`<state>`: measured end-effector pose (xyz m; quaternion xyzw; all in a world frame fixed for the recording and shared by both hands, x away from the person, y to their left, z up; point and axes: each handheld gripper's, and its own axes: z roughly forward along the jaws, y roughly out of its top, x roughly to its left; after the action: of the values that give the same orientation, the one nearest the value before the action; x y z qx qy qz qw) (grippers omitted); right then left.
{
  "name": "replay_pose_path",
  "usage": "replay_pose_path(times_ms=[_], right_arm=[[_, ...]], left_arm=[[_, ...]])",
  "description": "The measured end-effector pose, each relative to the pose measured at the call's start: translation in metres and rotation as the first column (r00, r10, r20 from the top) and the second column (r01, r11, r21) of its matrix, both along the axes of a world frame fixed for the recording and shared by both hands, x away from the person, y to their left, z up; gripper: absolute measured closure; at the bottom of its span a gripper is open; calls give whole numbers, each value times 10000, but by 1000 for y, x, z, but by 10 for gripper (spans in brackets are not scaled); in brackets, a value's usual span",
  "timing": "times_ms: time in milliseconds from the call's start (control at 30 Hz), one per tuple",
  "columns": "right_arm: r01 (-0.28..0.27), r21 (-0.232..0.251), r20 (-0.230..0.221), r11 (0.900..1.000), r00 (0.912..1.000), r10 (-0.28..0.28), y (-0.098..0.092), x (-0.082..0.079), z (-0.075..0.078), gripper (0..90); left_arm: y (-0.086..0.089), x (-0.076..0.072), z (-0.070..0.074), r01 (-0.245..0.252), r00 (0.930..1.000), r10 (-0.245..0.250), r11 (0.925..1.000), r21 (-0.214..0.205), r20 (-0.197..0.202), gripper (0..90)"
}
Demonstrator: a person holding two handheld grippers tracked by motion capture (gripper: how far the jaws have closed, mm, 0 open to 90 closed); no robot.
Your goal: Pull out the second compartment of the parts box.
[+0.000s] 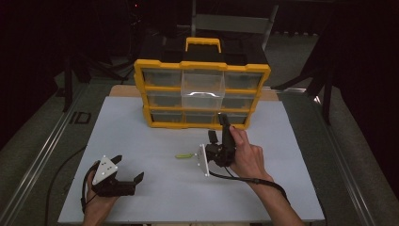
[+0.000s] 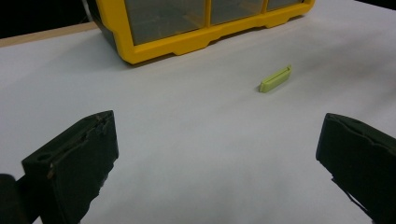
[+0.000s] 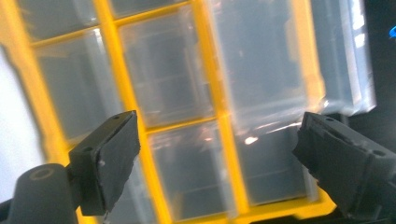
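Observation:
A yellow drawer cabinet (image 1: pixel 202 67) with clear drawers stands at the back of the white table. Its top middle drawer (image 1: pixel 203 84) is pulled out. A small yellow-green piece (image 1: pixel 184 155) lies flat on the table in front of the cabinet, just left of my right gripper (image 1: pixel 219 128). That gripper is open and empty, turned on its side, its jaws pointing at the cabinet's bottom row. In the right gripper view the gripper (image 3: pixel 219 122) faces the drawers, with the pulled-out drawer (image 3: pixel 280 56) at upper right. My left gripper (image 1: pixel 128 168) rests open and empty near the front left; the left gripper view (image 2: pixel 218 123) shows the piece (image 2: pixel 276 78) ahead.
The white table top (image 1: pixel 141 136) has bare room to the left and right of the cabinet. A grey chair (image 1: pixel 230 21) stands behind the table in the dark. A black cable (image 1: pixel 249 179) trails from the right gripper along the forearm.

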<state>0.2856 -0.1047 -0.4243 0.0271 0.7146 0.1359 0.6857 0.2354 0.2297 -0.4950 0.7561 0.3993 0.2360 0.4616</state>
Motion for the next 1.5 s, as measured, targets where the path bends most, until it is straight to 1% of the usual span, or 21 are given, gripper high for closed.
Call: replay_pose_path(times_ms=[233, 300, 367, 433, 467, 500, 600, 733, 767, 800, 867, 967, 1000, 1067, 1133, 1200, 1267, 1333, 1367, 1400, 1500], right_arm=[[35, 884, -743, 9961, 9972, 30, -14, -7, -20, 120], [16, 1501, -1156, 9887, 9932, 159, -18, -9, -24, 119], [143, 2221, -1641, 9749, 9862, 230, -22, -11, -26, 119], [177, 3288, -2468, 9442, 9667, 678, -27, -13, -27, 119], [252, 3593, -2737, 9329, 9585, 795, -29, -13, -29, 111], [325, 3837, -2898, 9229, 9531, 869, -32, -12, -30, 111], [616, 4796, -3458, 8753, 9301, 1240, -41, -12, -31, 111], [1124, 5993, -3994, 7926, 9001, 1744, -59, -11, -37, 111], [1215, 6118, -4050, 7816, 8969, 1776, -63, -11, -39, 111], [1336, 6323, -4117, 7632, 8924, 1849, -68, -11, -41, 111], [1576, 6822, -4330, 7140, 8739, 2209, -82, -12, -45, 112], [1882, 6969, -4554, 6920, 8616, 2242, -99, -14, -50, 112], [1961, 7087, -4589, 6778, 8578, 2316, -105, -15, -52, 112], [2092, 7352, -4648, 6448, 8479, 2548, -116, -18, -54, 112], [2117, 7639, -4576, 6096, 8437, 2805, -127, -21, -56, 112], [2134, 7965, -4493, 5657, 8350, 3176, -137, -24, -57, 114], [2217, 8159, -4438, 5341, 8322, 3325, -145, -27, -59, 114], [2234, 8284, -4399, 5136, 8271, 3498, -152, -30, -61, 114], [2223, 8320, -4388, 5083, 8243, 3578, -154, -31, -62, 114], [2170, 8351, -4364, 5055, 8208, 3685, -155, -33, -63, 114], [1948, 8429, -4158, 5016, 8275, 3773, -158, -35, -65, 115]], left_arm=[[0, 0, 0, -9, 10000, 9, 10000, 1, 14, 1], [0, 0, 0, -27, 10000, 27, 10000, -12, 21, 1], [0, 0, 0, -34, 10000, 34, 10000, -32, 22, 1], [0, 1, 0, -44, 10000, 44, 10000, -35, -9, 1], [-1, 1, 0, -52, 10000, 52, 10000, -47, -6, 1], [-1, 0, 0, -34, 10000, 34, 10000, -13, 9, 1], [0, 1, 0, -47, 10000, 47, 10000, -39, 12, 1], [1, 1, 0, -76, 10000, 76, 9999, -111, 6, 1], [1, 1, 0, -77, 10000, 77, 9999, -106, 14, 1], [2, 0, 0, -68, 10000, 68, 9999, -100, 33, 1], [2, 0, 1, -76, 10000, 77, 9999, -113, 46, 1], [1, 0, 0, -75, 10000, 75, 9999, -99, 13, 1], [1, 0, 0, -57, 10000, 58, 9999, -103, 14, 1], [1, 0, 1, -32, 10000, 32, 9999, -115, 6, 1], [0, 1, 1, 3, 10000, -3, 9999, -138, -1, 1], [0, 2, 3, 27, 10000, -27, 9998, -183, -30, 1], [-1, 4, 6, -2, 10000, 0, 9996, -283, -58, 1], [-1, 6, 11, 13, 10000, -14, 9994, -333, -47, 1], [-1, 8, 15, 45, 10000, -44, 9993, -378, 6, 1], [-2, 9, 18, 77, 10000, -76, 9992, -388, 37, 1], [-6, 13, 27, 308, 9994, -305, 9993, -192, 142, 1]])
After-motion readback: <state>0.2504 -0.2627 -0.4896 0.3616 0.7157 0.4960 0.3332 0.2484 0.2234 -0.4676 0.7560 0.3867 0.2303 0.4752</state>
